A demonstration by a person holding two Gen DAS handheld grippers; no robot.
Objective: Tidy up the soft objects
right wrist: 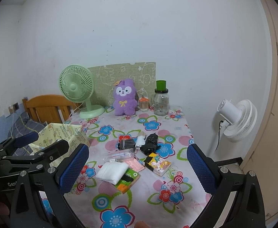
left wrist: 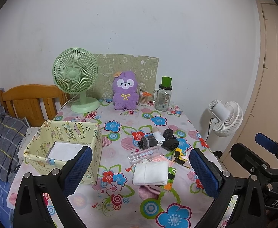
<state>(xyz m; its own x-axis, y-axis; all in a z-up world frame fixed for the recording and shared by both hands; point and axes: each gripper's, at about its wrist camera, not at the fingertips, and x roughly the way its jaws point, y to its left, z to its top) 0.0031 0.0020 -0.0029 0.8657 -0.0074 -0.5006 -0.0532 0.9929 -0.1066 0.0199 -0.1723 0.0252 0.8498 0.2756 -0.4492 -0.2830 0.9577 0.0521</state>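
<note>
Both claws, left claw (left wrist: pixel 140 168) and right claw (right wrist: pixel 138 168), hover spread and empty above the flowered surface (right wrist: pixel 150 193); a folded white cloth (right wrist: pixel 111 172) lies centre, likely next to grasp for the yellow box (left wrist: pixel 62 140)

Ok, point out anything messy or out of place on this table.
A loose heap mid-table: folded white cloth overlapping a green-orange booklet, dark rolled fabric bundles and a clear plastic case. The yellow fabric box holds one white item.
</note>
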